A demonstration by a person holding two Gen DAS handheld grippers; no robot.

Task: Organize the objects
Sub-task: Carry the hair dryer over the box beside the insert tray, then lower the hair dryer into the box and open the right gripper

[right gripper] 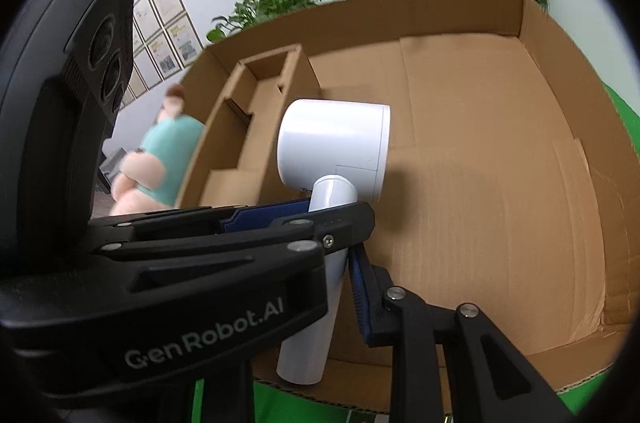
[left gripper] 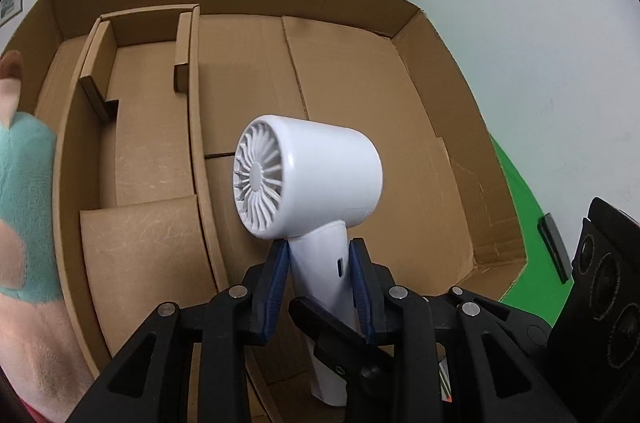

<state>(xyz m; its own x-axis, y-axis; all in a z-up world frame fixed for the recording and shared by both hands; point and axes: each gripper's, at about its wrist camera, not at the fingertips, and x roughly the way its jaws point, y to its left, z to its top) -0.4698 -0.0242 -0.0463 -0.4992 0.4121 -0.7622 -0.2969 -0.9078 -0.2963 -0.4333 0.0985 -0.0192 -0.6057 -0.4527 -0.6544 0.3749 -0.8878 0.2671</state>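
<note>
Hair dryer (left gripper: 316, 179) — white, with a finned rear grille turned toward your left wrist camera — is held by its handle above the floor of the open cardboard box (left gripper: 432, 143). Your left gripper (left gripper: 320, 283) has its blue-padded fingers (left gripper: 276, 279) pressed against both sides of the handle, just below the barrel, so the barrel stands clear above them. From your right wrist view the same dryer (right gripper: 336, 147) appears side-on, its handle slanting down toward the box's near edge (right gripper: 360, 387).

Your right gripper (right gripper: 340, 255) sits lower on that handle: one blue pad (right gripper: 362, 299) lies just beside the handle on its right, while the opposite finger is hidden behind the body of your other tool, so you cannot tell whether this pair is closed on the handle or merely around it.

Cardboard insert (left gripper: 132, 127) with recessed compartments occupies the box's left part; the dryer is to its right, over the plain floor. A plush toy (right gripper: 160, 159) in a teal garment stands outside the box's left wall — blurred in both views. Green counter (left gripper: 520, 191) shows past the box's right wall.
</note>
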